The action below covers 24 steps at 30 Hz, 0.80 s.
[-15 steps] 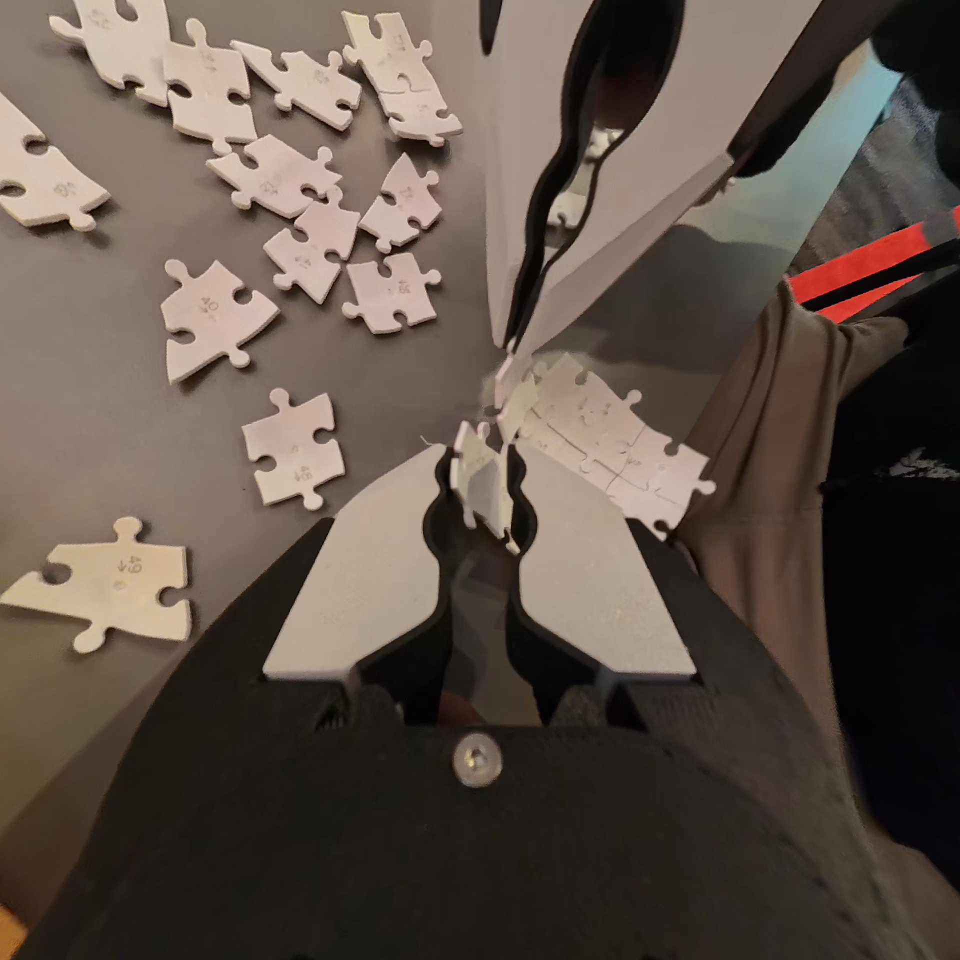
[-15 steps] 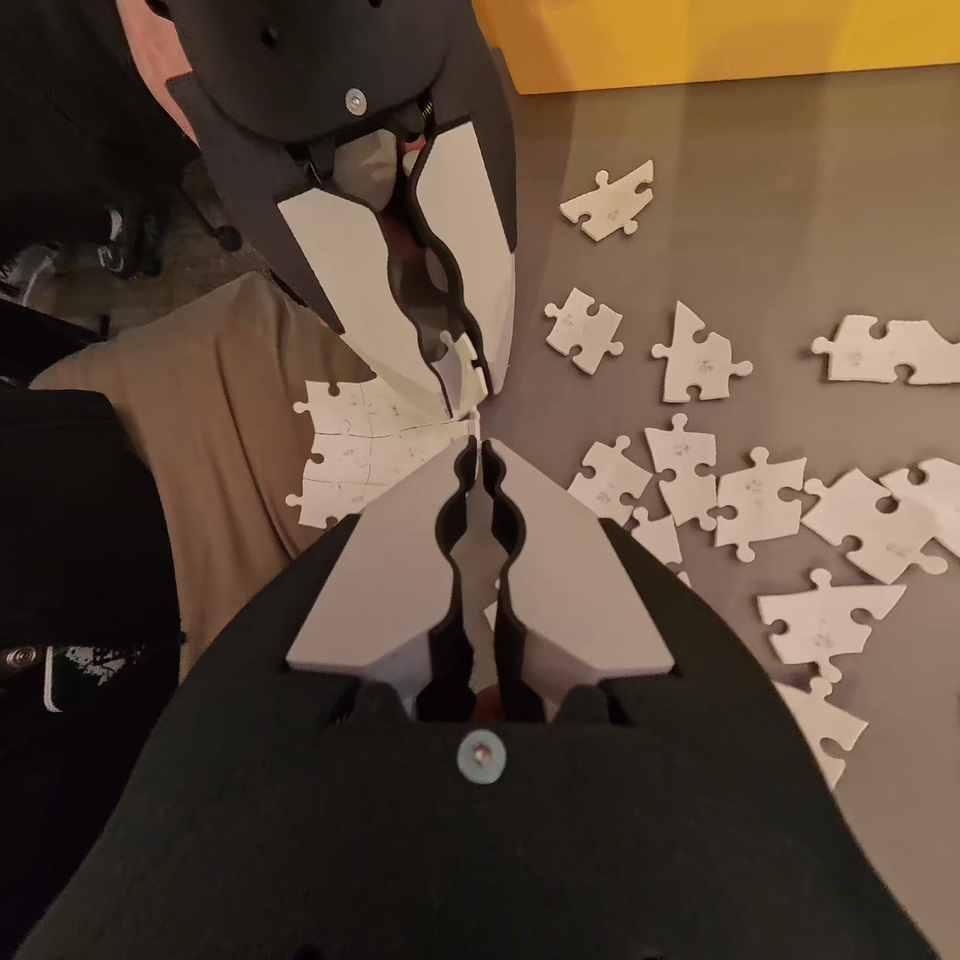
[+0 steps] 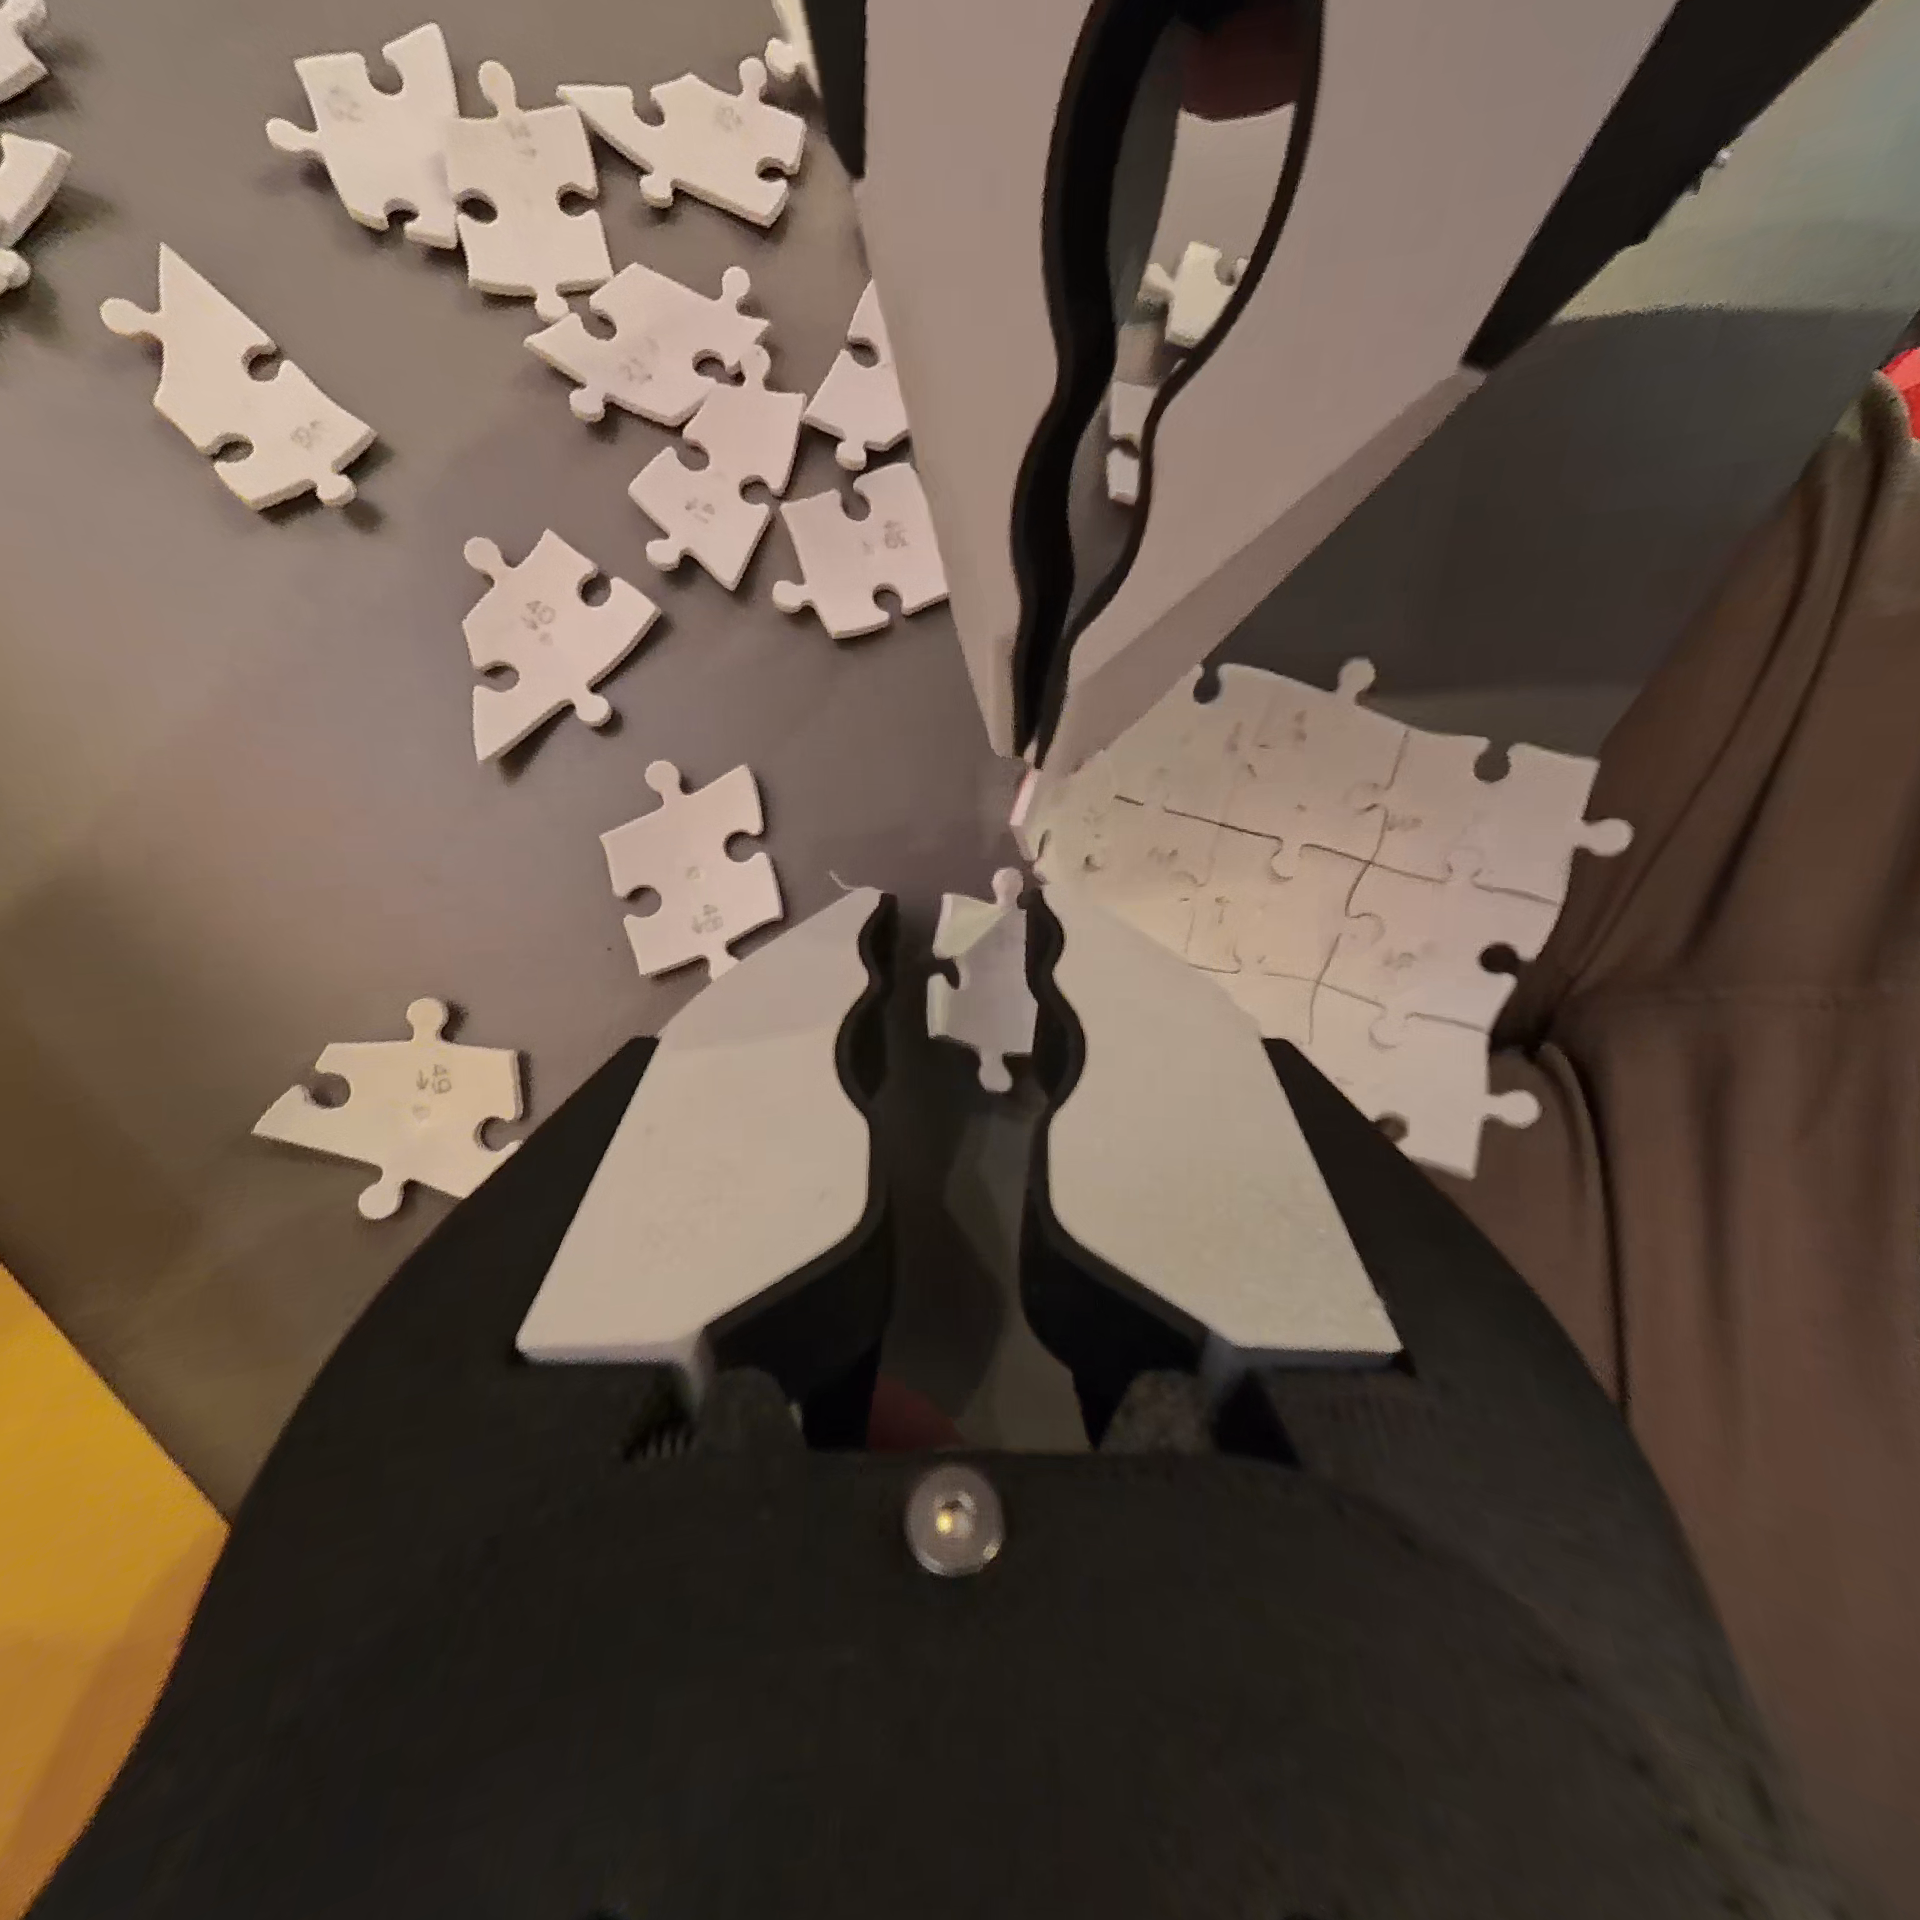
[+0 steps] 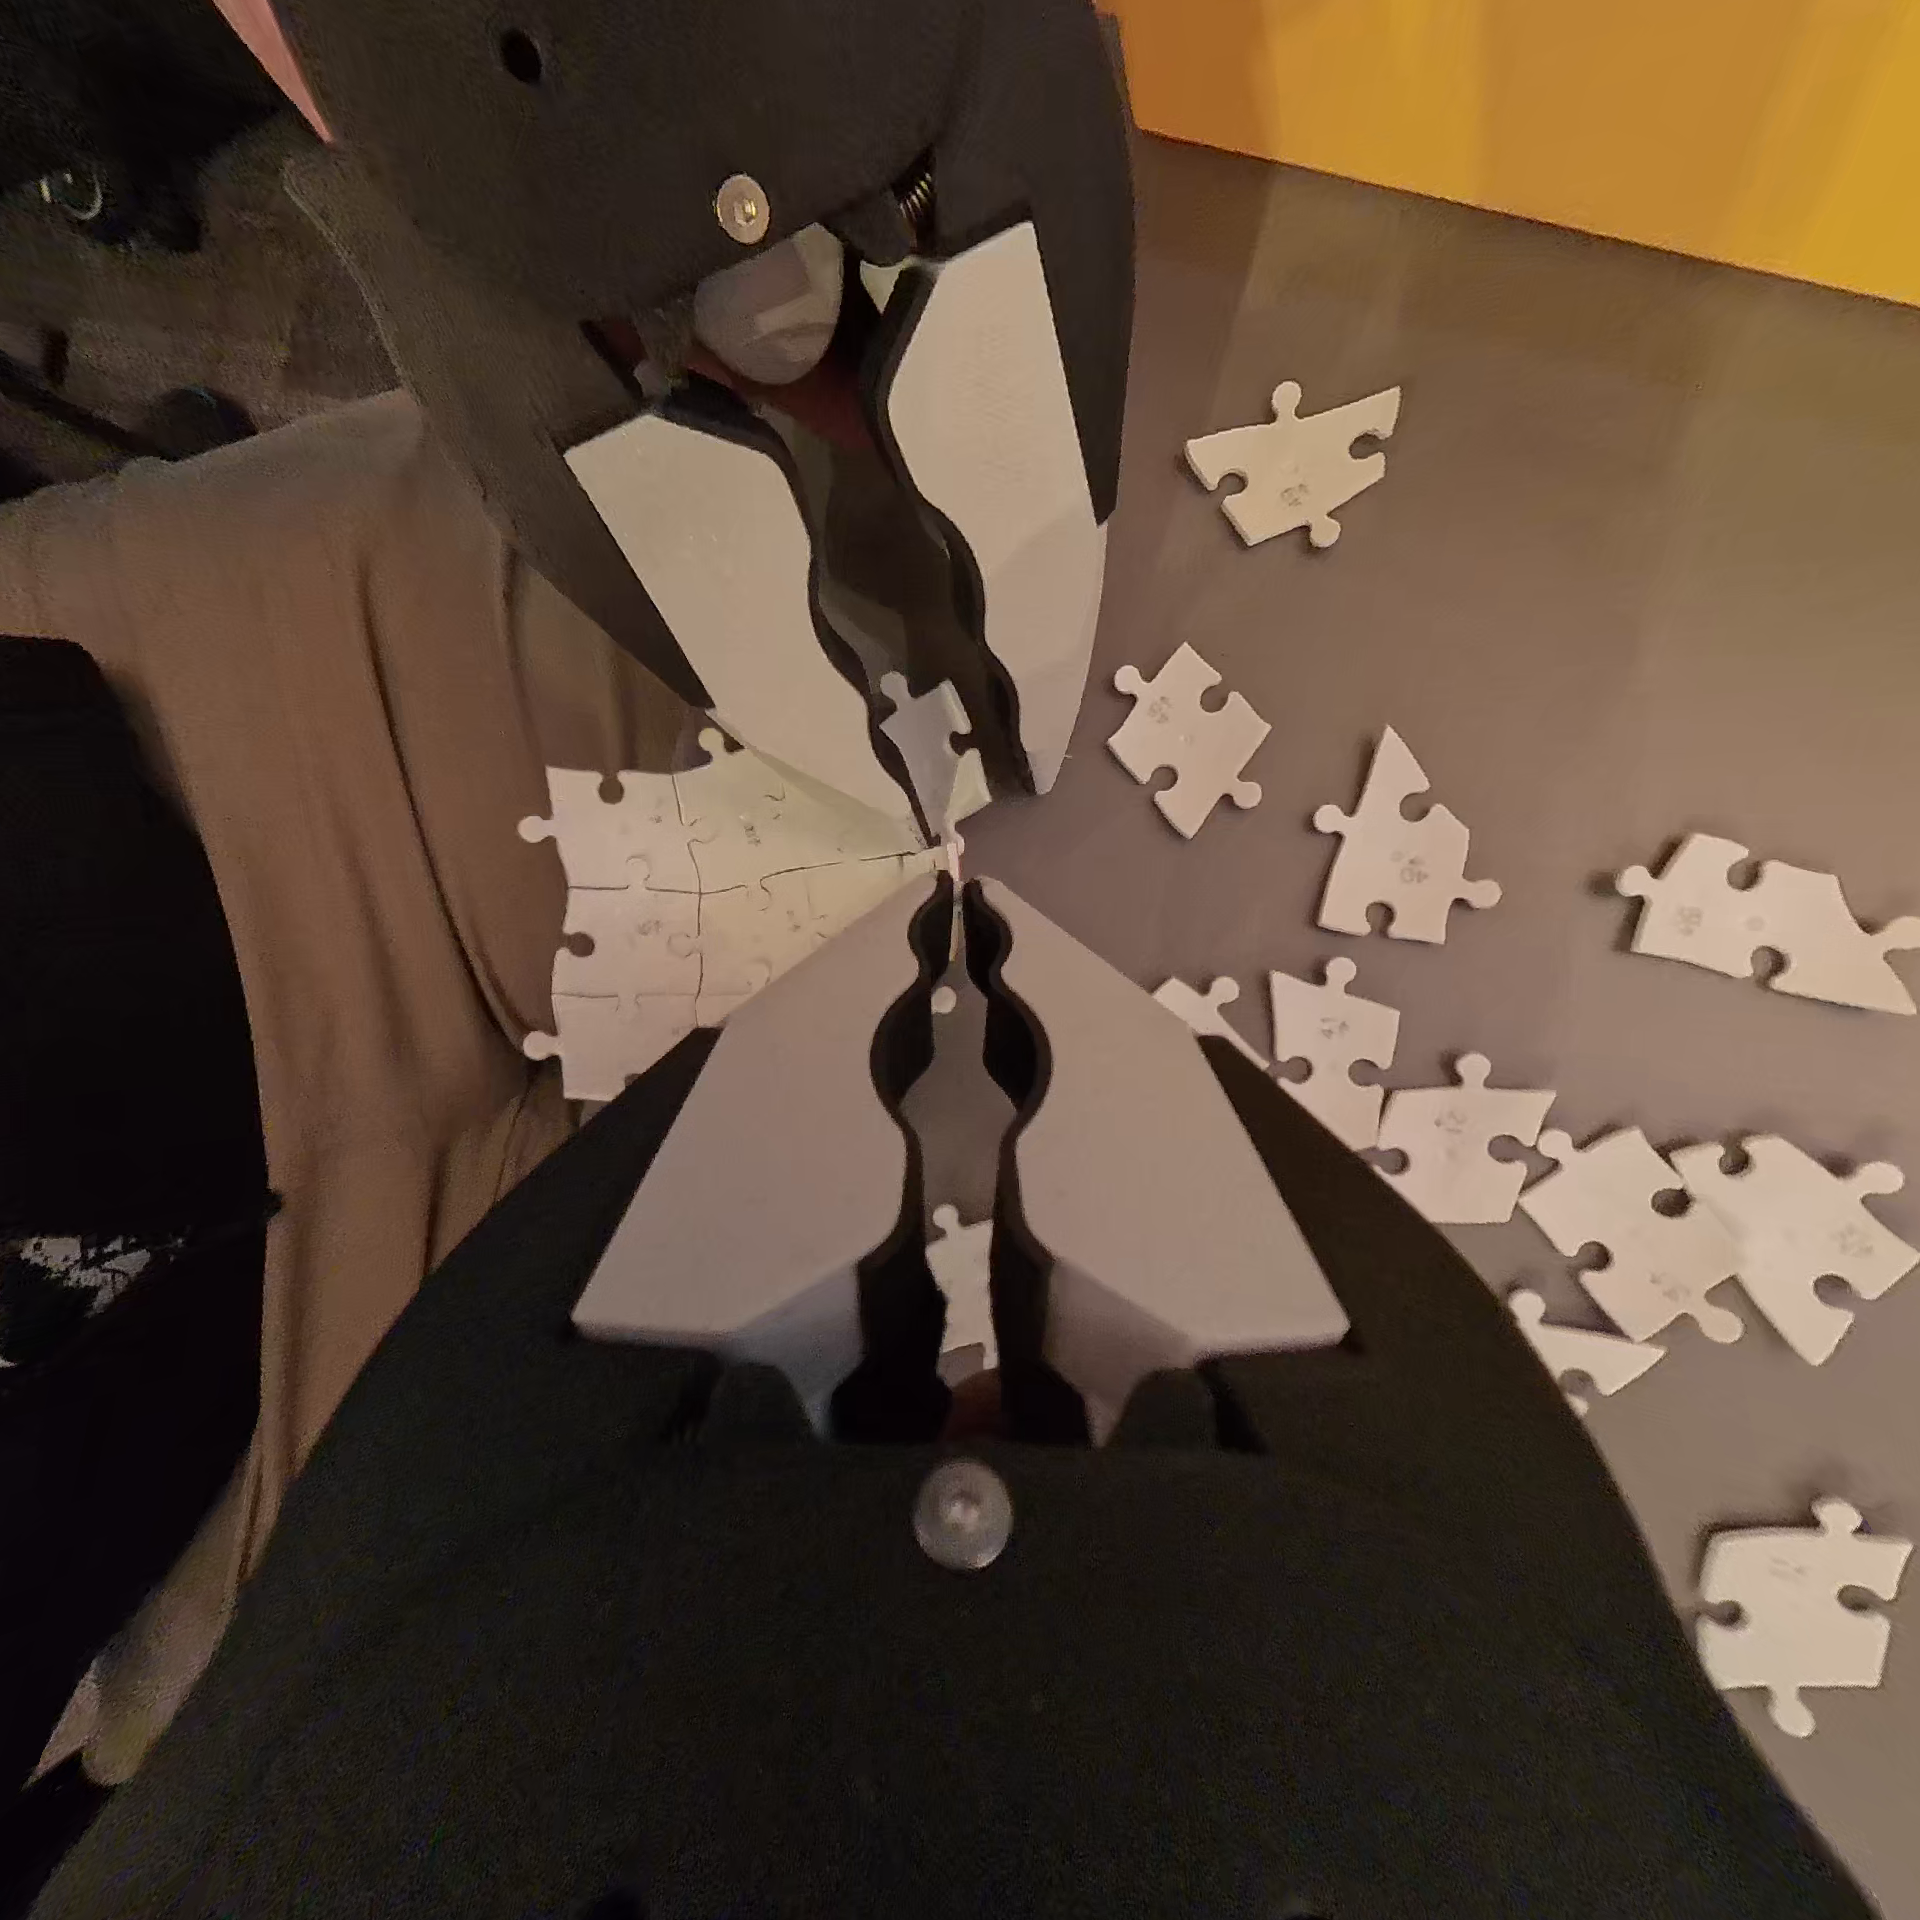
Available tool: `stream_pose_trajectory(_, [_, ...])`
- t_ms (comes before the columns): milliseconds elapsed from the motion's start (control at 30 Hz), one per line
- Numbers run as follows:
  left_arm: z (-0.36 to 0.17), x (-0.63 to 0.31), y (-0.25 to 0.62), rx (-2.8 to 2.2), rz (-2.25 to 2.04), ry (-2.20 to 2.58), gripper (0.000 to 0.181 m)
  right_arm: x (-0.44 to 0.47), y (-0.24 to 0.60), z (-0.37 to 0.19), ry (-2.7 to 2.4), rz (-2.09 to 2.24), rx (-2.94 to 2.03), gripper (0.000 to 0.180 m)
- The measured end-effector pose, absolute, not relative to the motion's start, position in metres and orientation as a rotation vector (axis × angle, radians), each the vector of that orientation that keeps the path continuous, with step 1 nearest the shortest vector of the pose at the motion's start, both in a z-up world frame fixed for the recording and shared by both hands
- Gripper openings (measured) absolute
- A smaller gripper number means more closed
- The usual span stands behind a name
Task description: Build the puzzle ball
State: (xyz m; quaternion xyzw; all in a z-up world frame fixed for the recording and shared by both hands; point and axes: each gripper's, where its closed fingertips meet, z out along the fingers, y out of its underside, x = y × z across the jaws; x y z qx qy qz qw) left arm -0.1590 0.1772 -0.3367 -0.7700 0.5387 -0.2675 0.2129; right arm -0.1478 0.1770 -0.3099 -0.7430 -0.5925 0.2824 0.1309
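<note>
A joined panel of several white puzzle pieces (image 3: 1351,904) hangs in the air off the table's edge. My right gripper (image 4: 956,883) is shut on its corner, and it comes in from above in the left wrist view (image 3: 1023,743). My left gripper (image 3: 956,904) is shut on a single white puzzle piece (image 3: 982,987), held right at that same corner. In the right wrist view the left gripper (image 4: 977,800) points down at my right tips, with the piece (image 4: 925,727) between its fingers and the panel (image 4: 644,894) to the left.
Several loose white pieces (image 3: 540,634) lie scattered on the dark grey table (image 3: 260,727), and they show to the right in the right wrist view (image 4: 1392,862). A yellow surface (image 4: 1558,125) borders the table. A person's brown garment (image 3: 1714,935) is behind the panel. My two grippers' fingertips are within a few centimetres of each other.
The panel has turned to face the left wrist view more flatly. Both grippers keep their hold and have shifted slightly over the table together.
</note>
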Motion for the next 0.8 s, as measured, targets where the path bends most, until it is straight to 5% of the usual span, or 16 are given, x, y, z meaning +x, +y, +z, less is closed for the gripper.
stream_pose_trajectory(33, [-0.337, -0.159, 0.177, -2.134, -0.746, 1.495, 0.023, -0.148, 0.177, -0.311, -1.738, 0.82, -2.156, 0.0])
stream_pose_trajectory(800, [-0.334, -0.16, 0.178, -2.109, -0.778, 1.48, 0.022, -0.154, 0.181, -0.329, -1.908, 0.874, -2.176, 0.001])
